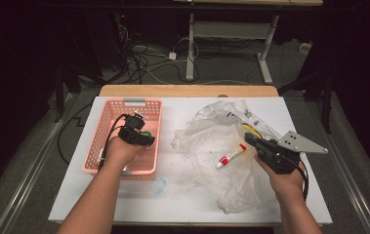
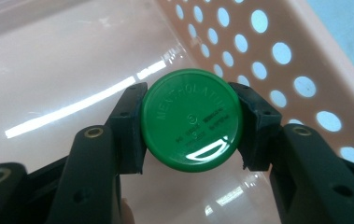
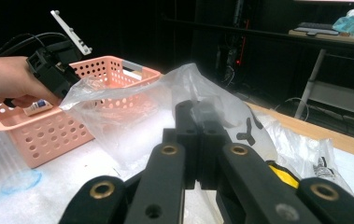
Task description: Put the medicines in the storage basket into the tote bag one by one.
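From above, my left hand hides most of my left tongs (image 1: 141, 132) over the pink basket (image 1: 105, 127); only a green speck peeks out. The left gripper view makes it plain: they pinch a round green tin (image 2: 192, 120) by its edges, inside the basket near its perforated wall. My right tongs (image 3: 198, 122), right of the basket, are pressed together on the clear plastic bag (image 1: 212, 141), which carries a small red-and-white tube (image 1: 231, 155).

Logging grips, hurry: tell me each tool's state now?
Left tool: shut on green round tin, over pink basket.
Right tool: shut on clear plastic bag.
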Demonstrator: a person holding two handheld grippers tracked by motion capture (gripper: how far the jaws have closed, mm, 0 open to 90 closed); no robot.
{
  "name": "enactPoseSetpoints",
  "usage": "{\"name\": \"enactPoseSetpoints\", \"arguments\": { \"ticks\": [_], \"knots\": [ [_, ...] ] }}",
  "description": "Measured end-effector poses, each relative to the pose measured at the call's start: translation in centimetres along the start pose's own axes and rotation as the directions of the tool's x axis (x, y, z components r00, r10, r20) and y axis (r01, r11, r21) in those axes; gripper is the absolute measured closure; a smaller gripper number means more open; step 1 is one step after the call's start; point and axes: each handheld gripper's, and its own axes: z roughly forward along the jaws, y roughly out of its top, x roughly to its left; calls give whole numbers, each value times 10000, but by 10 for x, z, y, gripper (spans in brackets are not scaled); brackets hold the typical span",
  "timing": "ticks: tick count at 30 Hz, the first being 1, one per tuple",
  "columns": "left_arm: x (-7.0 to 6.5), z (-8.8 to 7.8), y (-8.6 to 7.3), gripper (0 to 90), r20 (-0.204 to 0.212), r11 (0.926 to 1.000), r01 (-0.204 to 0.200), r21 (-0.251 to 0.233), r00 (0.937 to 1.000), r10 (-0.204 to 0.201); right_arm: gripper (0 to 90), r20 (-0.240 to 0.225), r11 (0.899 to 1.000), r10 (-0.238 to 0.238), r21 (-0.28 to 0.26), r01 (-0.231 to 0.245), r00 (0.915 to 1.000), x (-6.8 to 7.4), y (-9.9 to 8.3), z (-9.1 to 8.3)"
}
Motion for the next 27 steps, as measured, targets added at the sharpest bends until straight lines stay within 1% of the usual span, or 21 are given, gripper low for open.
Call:
{"name": "enactPoseSetpoints", "arguments": {
  "ticks": [4,6,7,10,13,16,19,21,24,27],
  "knots": [
    [0,-10,-2,497,-11,9996,-5,-273,10000,5,900,-11,10000,-35,-35,34,10000,0,0,0],
    [-1,-15,-4,497,7,9988,12,-496,10000,-11,900,1,10000,-18,-18,18,10000,1,1,0],
    [-1,-18,-5,497,6,9979,27,-655,10000,-27,900,-14,10000,-30,-12,30,10000,1,1,0],
    [-2,-26,-8,497,170,9941,83,-1080,9998,-65,900,-52,10000,-11,-10,11,10000,3,1,0],
    [-4,-33,-12,497,198,9909,51,-1345,9998,-25,900,-48,10000,-12,-31,11,10000,3,2,0],
    [-5,-38,-17,497,319,9876,182,-1562,9994,-134,900,-32,10000,-51,-39,51,10000,3,2,0],
    [-7,-43,-23,497,262,9839,241,-1770,9995,-197,900,-34,9999,-69,-73,68,10000,3,2,-1],
    [-10,-47,-27,497,207,9824,102,-1868,9998,-64,900,-53,9999,-86,-61,86,9999,3,2,-1],
    [-14,-52,-33,497,165,9780,-46,-2087,9998,82,900,-58,10000,-66,-44,66,10000,4,3,-1],
    [-18,-57,-40,497,128,9743,-194,-2245,9997,229,900,-90,9999,-164,-51,164,9998,5,3,0]
  ]
}}
